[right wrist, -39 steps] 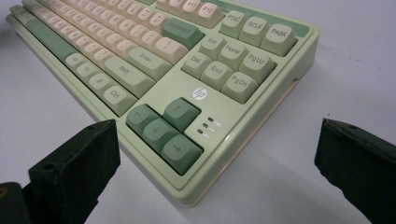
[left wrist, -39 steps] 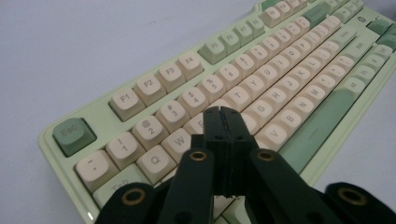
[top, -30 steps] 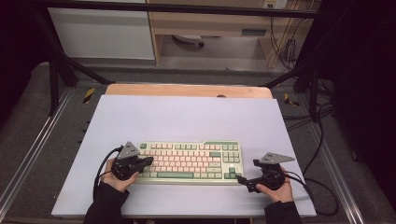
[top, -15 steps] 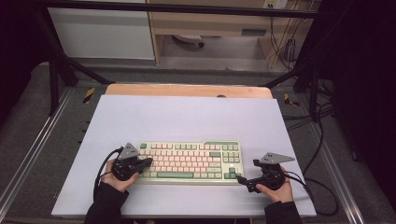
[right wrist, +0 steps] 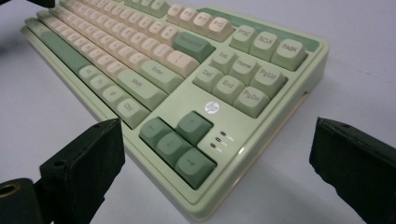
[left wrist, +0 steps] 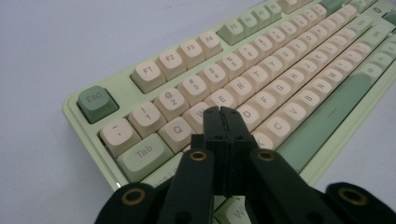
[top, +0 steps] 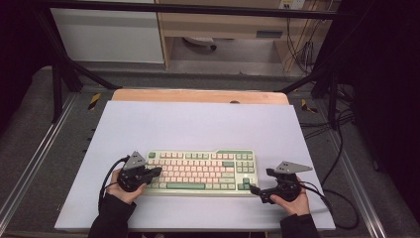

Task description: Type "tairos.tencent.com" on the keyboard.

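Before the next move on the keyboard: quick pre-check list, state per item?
1. Left gripper jaws shut, over the letter keys: ok.
2. Right gripper jaws open, spread around the arrow-key corner: ok.
3. Keyboard flat on the white mat: ok.
4. Left tip pressing a key or just above it: cannot tell.
5. Right gripper's pads clear of the keyboard case: ok.

A lab recording rig: beyond the left claw [top: 157, 172] and right claw [top: 253, 189], the pale bench [top: 198, 124] sits inside a black metal frame [top: 59, 74], cables [top: 341, 163] trailing right (hazard tape [top: 93, 101] marks corners), with plain cabinets [top: 106, 34] behind.
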{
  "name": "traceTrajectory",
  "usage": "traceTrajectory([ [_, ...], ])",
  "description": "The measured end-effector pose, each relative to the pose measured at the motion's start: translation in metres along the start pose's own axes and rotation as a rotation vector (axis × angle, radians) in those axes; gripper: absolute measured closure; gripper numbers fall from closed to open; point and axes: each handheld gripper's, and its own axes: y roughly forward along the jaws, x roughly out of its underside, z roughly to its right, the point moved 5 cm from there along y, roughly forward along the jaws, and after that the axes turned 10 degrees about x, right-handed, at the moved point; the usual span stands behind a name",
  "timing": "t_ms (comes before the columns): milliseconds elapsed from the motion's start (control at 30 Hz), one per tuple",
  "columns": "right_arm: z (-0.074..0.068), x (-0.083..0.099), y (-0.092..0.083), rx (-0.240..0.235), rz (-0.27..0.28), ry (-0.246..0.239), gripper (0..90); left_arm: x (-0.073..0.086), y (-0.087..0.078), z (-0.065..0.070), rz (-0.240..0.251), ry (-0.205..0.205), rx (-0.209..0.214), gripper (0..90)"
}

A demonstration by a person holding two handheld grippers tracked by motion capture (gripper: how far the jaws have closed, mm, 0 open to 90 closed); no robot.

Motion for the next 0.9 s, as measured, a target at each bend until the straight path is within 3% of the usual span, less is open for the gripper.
traceTrajectory([
  [300, -0.015, -0.014, 0.003, -0.014, 0.024, -0.014, 10.5, -0.002, -0.003, 0.0, 0.009, -0.002, 0.013, 90.0],
  [900, -0.047, -0.041, 0.024, -0.075, 0.02, -0.028, 34.2, -0.003, -0.003, 0.001, 0.013, 0.001, 0.018, 90.0],
])
